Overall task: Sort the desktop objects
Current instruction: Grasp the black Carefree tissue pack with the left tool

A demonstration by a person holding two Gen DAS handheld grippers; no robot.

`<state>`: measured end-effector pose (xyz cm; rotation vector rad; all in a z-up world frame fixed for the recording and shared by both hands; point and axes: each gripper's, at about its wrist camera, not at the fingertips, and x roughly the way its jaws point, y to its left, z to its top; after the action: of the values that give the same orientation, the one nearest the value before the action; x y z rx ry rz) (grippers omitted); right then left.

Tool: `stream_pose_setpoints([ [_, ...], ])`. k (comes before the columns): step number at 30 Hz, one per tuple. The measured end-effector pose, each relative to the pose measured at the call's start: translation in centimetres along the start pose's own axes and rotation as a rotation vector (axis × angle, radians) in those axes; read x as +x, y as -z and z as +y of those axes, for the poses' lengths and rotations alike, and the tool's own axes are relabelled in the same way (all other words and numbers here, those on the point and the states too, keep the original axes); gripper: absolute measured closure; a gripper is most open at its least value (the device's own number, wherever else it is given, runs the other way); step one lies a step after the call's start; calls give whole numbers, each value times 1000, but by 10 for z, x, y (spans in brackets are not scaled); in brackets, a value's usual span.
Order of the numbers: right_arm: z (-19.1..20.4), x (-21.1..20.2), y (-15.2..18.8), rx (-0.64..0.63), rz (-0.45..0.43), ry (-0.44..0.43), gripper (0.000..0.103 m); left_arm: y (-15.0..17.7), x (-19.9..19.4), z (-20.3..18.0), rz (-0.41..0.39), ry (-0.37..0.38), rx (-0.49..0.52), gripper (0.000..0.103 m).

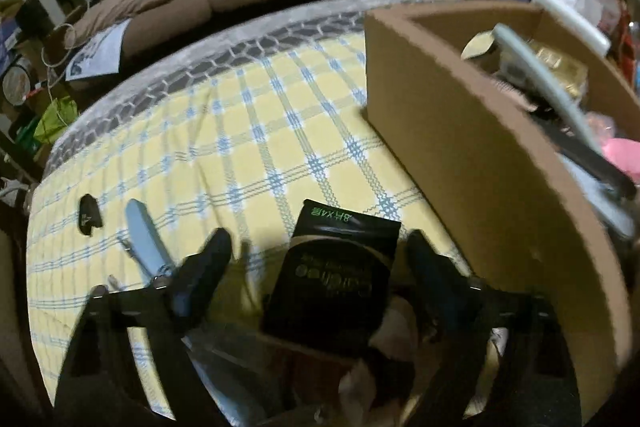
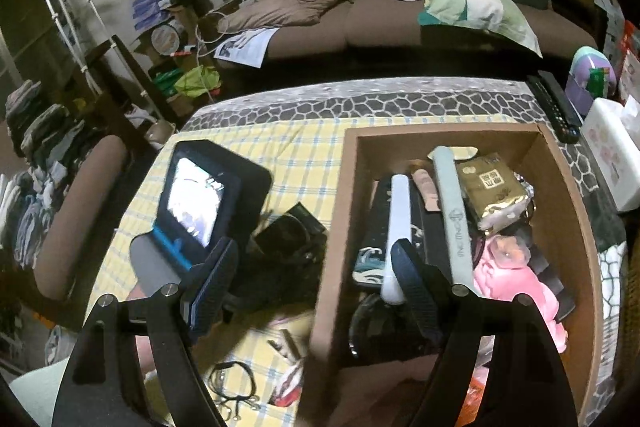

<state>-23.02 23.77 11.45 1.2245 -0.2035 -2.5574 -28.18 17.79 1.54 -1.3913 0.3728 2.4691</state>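
My left gripper (image 1: 316, 247) is open, its fingers either side of a black packet with green print (image 1: 340, 279) that lies on the yellow checked cloth (image 1: 224, 147); neither finger touches it. A light blue tool (image 1: 146, 243) and a small black item (image 1: 89, 215) lie to its left. The cardboard box (image 1: 460, 155) stands to the right. My right gripper (image 2: 316, 263) is open and empty above the box's left wall (image 2: 332, 239). In the right wrist view the left gripper's camera unit (image 2: 208, 203) hovers over the black packet (image 2: 292, 231).
The box holds a white stick (image 2: 396, 227), a grey-green file (image 2: 452, 207), a gold packet (image 2: 492, 191), a pink toy (image 2: 516, 279) and dark items. Black hair ties (image 2: 236, 383) and small bits lie near the table's front. Remotes (image 2: 556, 103) and a tissue box (image 2: 612, 151) sit at the right.
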Motion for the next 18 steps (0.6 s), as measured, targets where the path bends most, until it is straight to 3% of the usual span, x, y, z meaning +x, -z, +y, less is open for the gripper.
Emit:
stream_pose_setpoints([
  [1,-2,1,1,1,1,1,22,0,5,1,16,19,-12,54],
  [5,-6,1,5,3,9,5,22,4,-2,17,5,67,-85,54],
  [9,1,-1,8,-32,12,7,22,14,-48,57,-75,135,-196,54],
  [12,16,-2,9,-73,11,-4,22,30,-95,88,-146,128,-238,54],
  [18,62,22,8,-159,56,-32,49,84,-167,146,-226,136,-383,54],
])
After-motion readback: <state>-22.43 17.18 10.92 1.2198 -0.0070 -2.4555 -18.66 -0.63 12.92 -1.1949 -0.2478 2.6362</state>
